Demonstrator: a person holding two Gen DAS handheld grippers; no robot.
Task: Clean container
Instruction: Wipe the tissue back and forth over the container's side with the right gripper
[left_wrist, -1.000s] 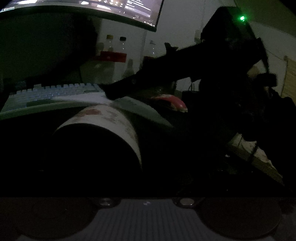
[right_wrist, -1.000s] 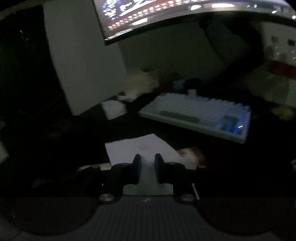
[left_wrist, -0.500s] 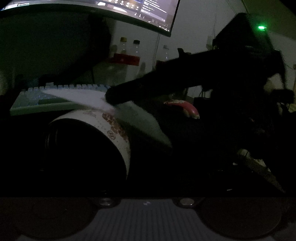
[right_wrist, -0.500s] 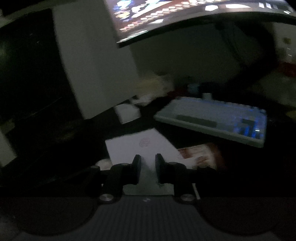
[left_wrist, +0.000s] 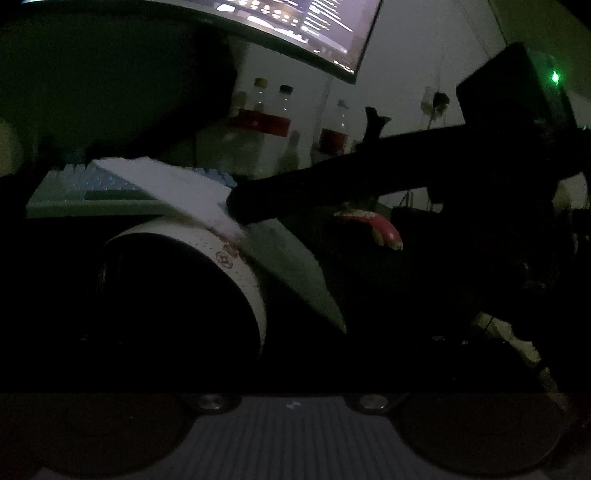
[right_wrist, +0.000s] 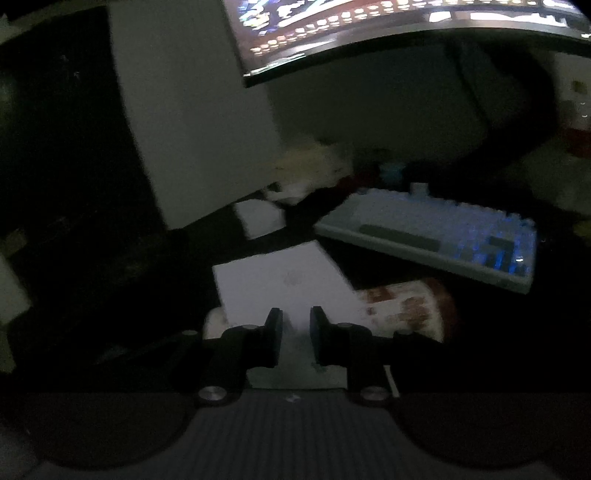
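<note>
The room is very dark. A white container (left_wrist: 236, 266) with red patterns lies on its side close before my left gripper, its dark opening toward the camera. The left fingers are lost in the dark, but the container stays fixed in that view while the background shifts. My right gripper (right_wrist: 296, 332) is shut on a white tissue (right_wrist: 280, 280). In the left wrist view the right gripper (left_wrist: 240, 203) reaches in from the right and presses the tissue (left_wrist: 177, 184) onto the container's upper outer wall. The container (right_wrist: 406, 306) shows just right of the right gripper's fingers.
A pale backlit keyboard (right_wrist: 436, 236) lies behind the container, under a lit curved monitor (right_wrist: 369, 29). Bottles (left_wrist: 273, 110) stand at the back. A red and white object (left_wrist: 380, 229) lies to the right. A small white box (right_wrist: 258, 218) and a white panel (right_wrist: 192, 129) stand at the left.
The container has rolled slightly in the left view while the background drifted right. More of the container shows beside the right fingers. The tissue stays gripped and pressed on the wall.
</note>
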